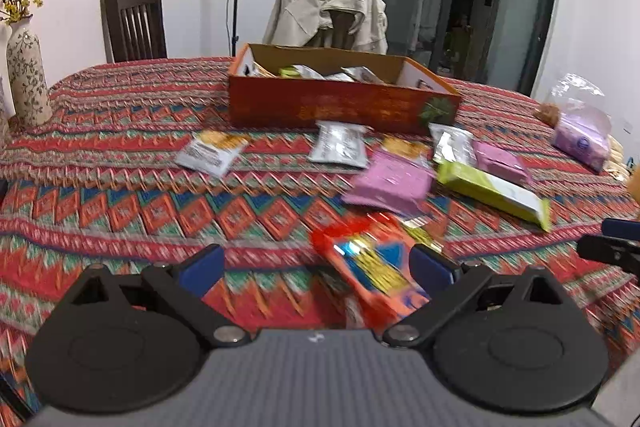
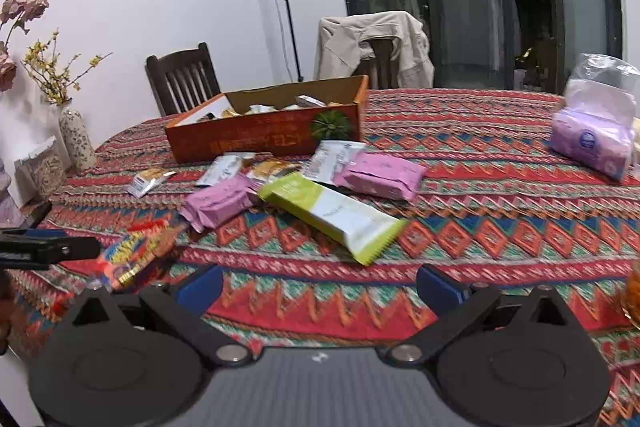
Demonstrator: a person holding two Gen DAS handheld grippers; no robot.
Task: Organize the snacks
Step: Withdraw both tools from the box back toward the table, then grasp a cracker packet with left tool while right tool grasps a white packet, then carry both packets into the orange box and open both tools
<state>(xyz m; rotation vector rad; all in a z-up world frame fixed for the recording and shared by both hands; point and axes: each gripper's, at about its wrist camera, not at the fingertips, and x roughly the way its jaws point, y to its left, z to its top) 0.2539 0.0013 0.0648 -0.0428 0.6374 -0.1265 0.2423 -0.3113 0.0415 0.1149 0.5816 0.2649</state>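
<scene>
Snack packets lie scattered on the patterned tablecloth in front of an orange cardboard box (image 1: 340,105) that holds several packets. My left gripper (image 1: 318,267) is open, low over the cloth, with a red and orange packet (image 1: 372,267) lying between its fingers near the right one. Beyond it lie pink packets (image 1: 390,183), a green and white bar (image 1: 494,193) and silver packets (image 1: 340,145). My right gripper (image 2: 320,287) is open and empty, just short of the green and white bar (image 2: 336,215). The box (image 2: 272,133) and the red packet (image 2: 136,255) also show in the right wrist view.
A flowered vase (image 1: 26,75) stands at the table's left edge. A bag with a purple tissue pack (image 2: 592,143) sits at the right. Two chairs stand behind the table, one draped with a beige jacket (image 1: 328,15). The left gripper's side (image 2: 44,247) shows in the right wrist view.
</scene>
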